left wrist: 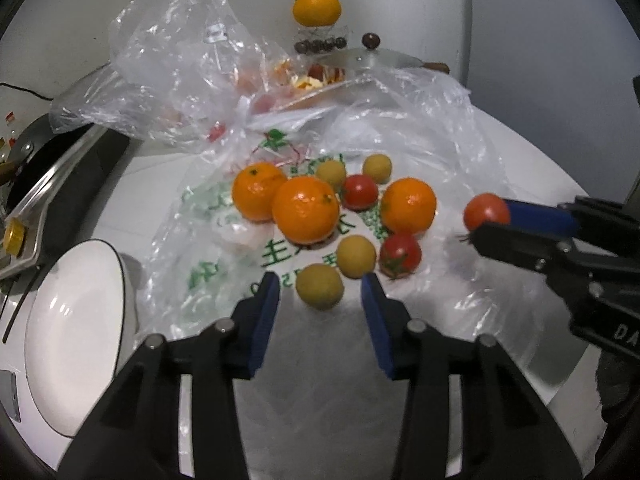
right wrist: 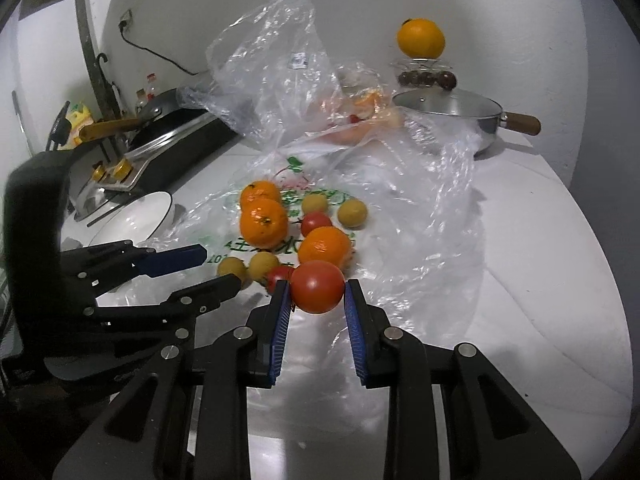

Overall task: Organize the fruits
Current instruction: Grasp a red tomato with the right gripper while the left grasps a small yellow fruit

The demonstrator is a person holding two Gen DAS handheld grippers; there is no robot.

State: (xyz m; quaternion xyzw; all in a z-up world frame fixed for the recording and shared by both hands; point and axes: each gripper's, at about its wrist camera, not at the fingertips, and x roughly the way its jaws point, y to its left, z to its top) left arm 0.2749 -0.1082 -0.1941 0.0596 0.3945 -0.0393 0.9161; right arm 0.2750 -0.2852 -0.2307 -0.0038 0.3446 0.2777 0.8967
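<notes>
Oranges [left wrist: 306, 209], red tomatoes [left wrist: 400, 255] and small yellow fruits [left wrist: 319, 287] lie on a flattened clear plastic bag [left wrist: 224, 240] on the white counter. My left gripper [left wrist: 320, 296] is open, its blue pads either side of the nearest yellow fruit, just short of it. My right gripper [right wrist: 316, 292] is shut on a red tomato [right wrist: 317, 287] and holds it above the bag's near edge; it also shows in the left wrist view [left wrist: 486, 212]. The left gripper shows in the right wrist view [right wrist: 216, 266], open.
A white bowl [left wrist: 72, 360] stands at the left, beside a stove with a black pan [right wrist: 160, 108]. A lidded steel pan [right wrist: 452, 112] stands at the back right. Behind it an orange [right wrist: 421, 38] rests on a glass stand. A crumpled bag [left wrist: 172, 60] holds peels.
</notes>
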